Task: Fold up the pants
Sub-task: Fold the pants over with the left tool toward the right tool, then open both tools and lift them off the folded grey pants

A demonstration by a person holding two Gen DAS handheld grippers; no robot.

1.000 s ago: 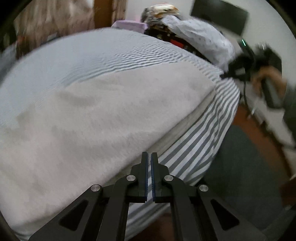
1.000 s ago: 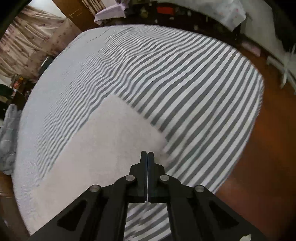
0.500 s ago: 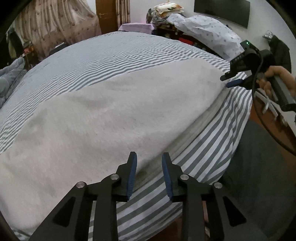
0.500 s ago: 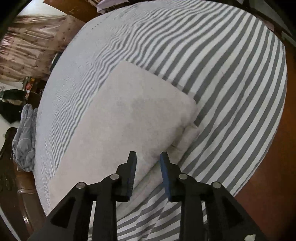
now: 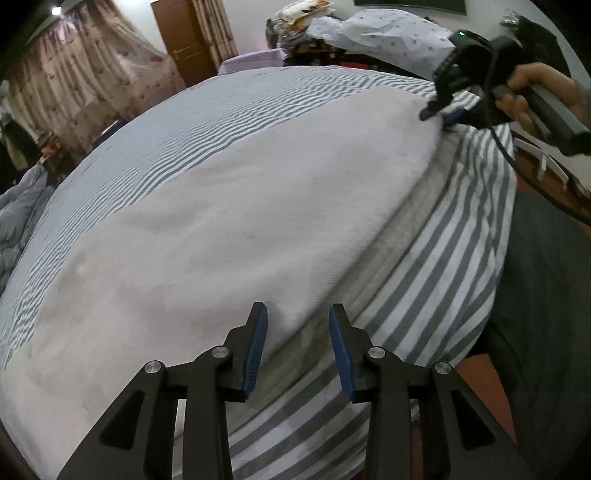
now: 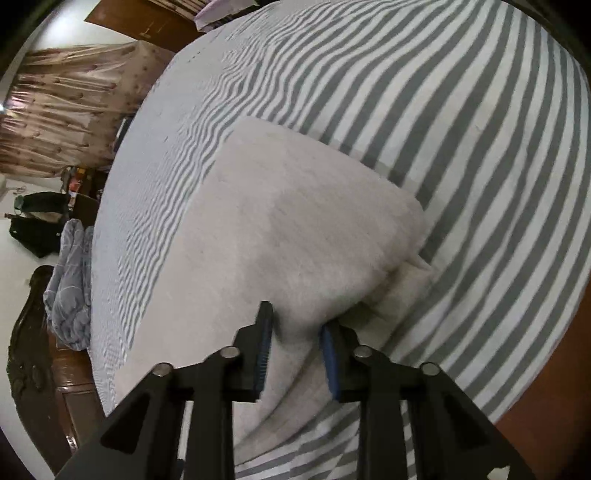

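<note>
Pants (image 5: 229,229) of pale grey, fleecy cloth lie flat along the near edge of a bed with a grey-and-white striped sheet (image 5: 443,258). In the left wrist view they form one long, smooth band with a second layer showing under the near edge. The left gripper (image 5: 297,314) hangs over that edge, its jaws opening, with the fold line of the cloth between the two blue pads but neither pad pressing on it. At the far end of the pants the right gripper (image 5: 441,114) shows in a person's hand (image 5: 535,96), its tips at the corner of the cloth. One brown door (image 5: 184,44), one patterned curtain (image 5: 85,85) and one heap of bedding (image 5: 369,33) stand behind the bed.

In the right wrist view the pants (image 6: 295,229) end in a rounded corner, with a lower layer poking out just past it. The right gripper (image 6: 295,317) has its jaws closing on a raised ridge of the upper layer; both pads meet the cloth. One crumpled blue-grey blanket (image 6: 68,288) lies off the bed's far side.
</note>
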